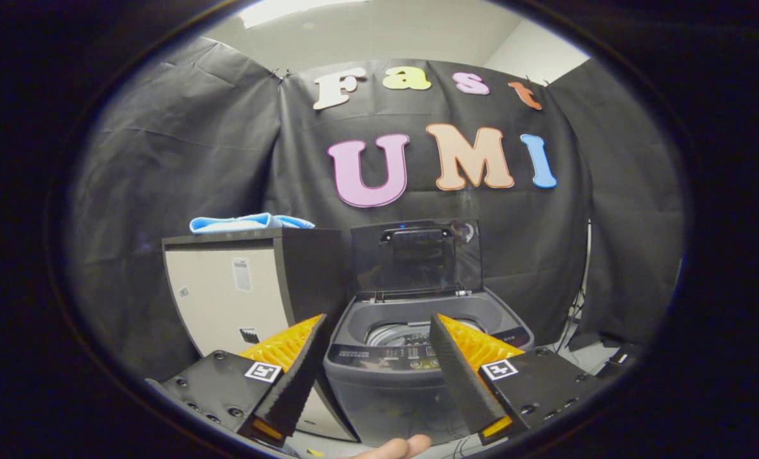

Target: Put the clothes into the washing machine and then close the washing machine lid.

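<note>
- the tool sits low in the frame with its two fingers spread wide and nothing between them.
- the washing machine stands at lower centre, just ahead of the fingers and seen through the gap between them.
- its lid is raised upright at the back, against the black cloth wall; the drum opening shows below it, with the control panel along the front rim.
- a cabinet stands just beside the machine, at centre left of the frame.
- the clothes, a blue and white folded bundle, lie on top of the cabinet, left of and above the lid.
- a person's fingertip shows at the bottom centre, below the machine.
</note>
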The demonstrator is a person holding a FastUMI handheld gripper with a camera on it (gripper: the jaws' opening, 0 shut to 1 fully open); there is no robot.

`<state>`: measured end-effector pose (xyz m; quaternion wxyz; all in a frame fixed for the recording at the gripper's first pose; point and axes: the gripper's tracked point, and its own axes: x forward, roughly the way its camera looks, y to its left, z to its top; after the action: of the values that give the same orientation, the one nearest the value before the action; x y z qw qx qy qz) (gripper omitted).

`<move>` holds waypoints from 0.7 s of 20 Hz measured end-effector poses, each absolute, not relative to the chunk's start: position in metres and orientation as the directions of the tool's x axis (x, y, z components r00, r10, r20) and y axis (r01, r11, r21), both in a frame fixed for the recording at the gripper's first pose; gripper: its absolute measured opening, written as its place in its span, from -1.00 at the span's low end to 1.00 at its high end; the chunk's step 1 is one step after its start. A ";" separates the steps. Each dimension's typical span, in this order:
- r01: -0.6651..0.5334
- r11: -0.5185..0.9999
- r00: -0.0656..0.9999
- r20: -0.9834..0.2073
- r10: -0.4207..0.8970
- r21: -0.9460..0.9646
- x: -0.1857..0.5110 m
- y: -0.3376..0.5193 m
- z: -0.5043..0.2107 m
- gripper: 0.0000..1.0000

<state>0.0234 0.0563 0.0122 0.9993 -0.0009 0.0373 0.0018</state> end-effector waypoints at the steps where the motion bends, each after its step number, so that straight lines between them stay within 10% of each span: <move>1: 0.004 1.000 0.997 -0.075 -0.004 -0.003 0.031 0.064 0.021 0.96; 14: -0.125 0.988 0.984 -0.141 0.111 -0.090 0.172 0.259 0.133 0.99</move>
<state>0.1720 0.2586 0.1331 0.9947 -0.0495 0.0681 0.0592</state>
